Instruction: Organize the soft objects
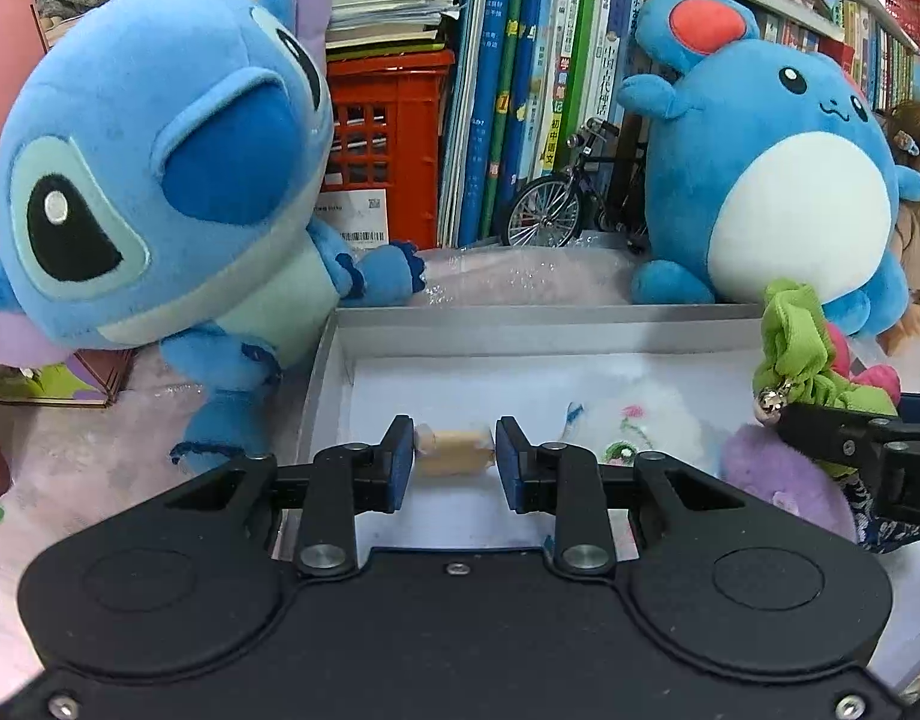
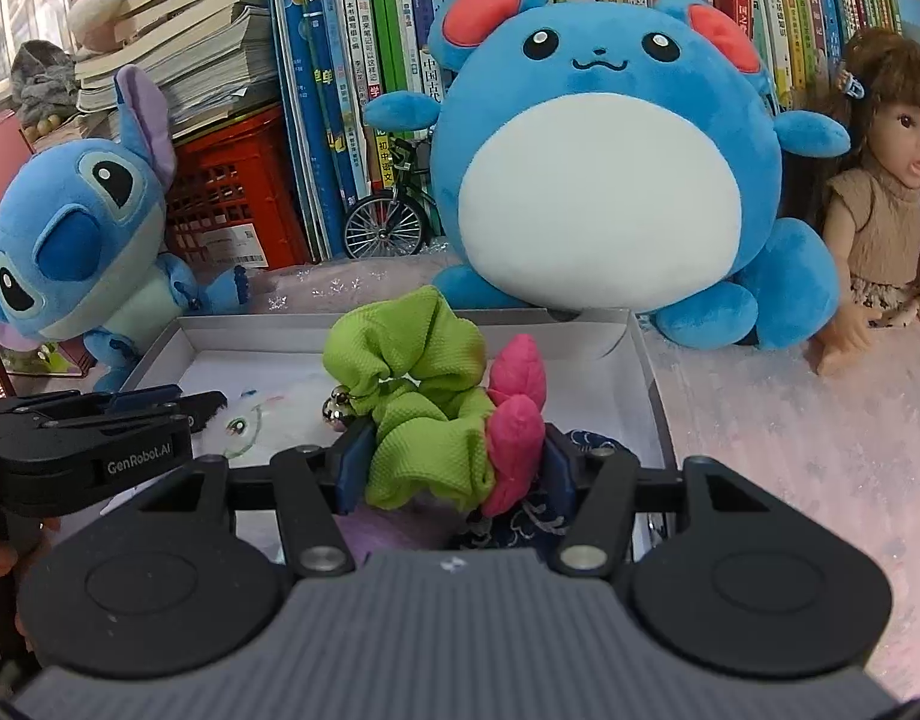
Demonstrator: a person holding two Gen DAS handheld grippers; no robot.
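A shallow white box (image 1: 520, 318) lies on a pale pink fluffy cover. Low over the box's left part, my left gripper (image 1: 454, 450) is shut on a small beige wrapped soft piece (image 1: 451, 443). Over the box's near right corner, my right gripper (image 2: 454, 468) is shut on a green scrunchie (image 2: 412, 360) with pink petals (image 2: 517, 414) and a small bell. Inside the box lie a white fluffy embroidered item (image 2: 280, 420), a purple fluffy piece (image 1: 778, 474) and a dark blue patterned cloth (image 2: 586, 444). The left gripper (image 2: 208, 405) shows at the left of the right wrist view.
A blue big-eared plush (image 1: 160, 180) leans on the box's left wall. A round blue and white plush (image 2: 604, 150) sits behind the box. A doll (image 2: 886, 180) sits at the right. A model bicycle (image 1: 550, 204), a red crate (image 1: 388, 138) and books line the back.
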